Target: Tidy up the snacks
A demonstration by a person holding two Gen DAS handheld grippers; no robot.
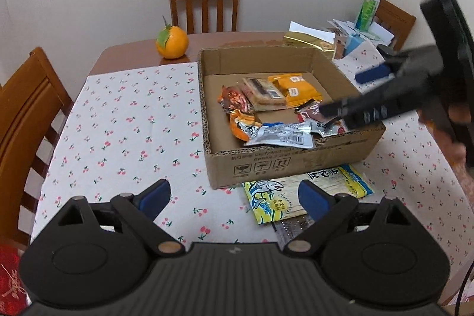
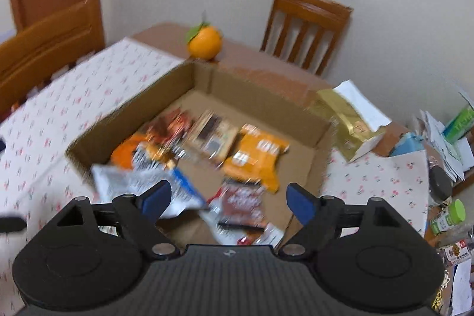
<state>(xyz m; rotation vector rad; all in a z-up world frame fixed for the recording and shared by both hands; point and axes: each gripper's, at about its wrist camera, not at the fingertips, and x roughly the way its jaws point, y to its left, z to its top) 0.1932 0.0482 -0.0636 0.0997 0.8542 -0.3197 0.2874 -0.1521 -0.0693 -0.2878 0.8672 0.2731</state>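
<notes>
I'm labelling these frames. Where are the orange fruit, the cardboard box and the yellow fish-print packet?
orange fruit (image 1: 173,45): left wrist view, its peel.
cardboard box (image 1: 260,166): left wrist view, near outer wall.
yellow fish-print packet (image 1: 266,199): left wrist view, printed front.

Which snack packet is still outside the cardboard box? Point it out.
The yellow fish-print packet, flat on the cherry-print tablecloth against the cardboard box's near wall. All the other snack packets lie inside the box.

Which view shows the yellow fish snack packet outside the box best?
The left wrist view: the yellow fish snack packet lies flat on the tablecloth, partly tucked under the cardboard box, sharp and readable. The right wrist view does not show it at all.
</notes>
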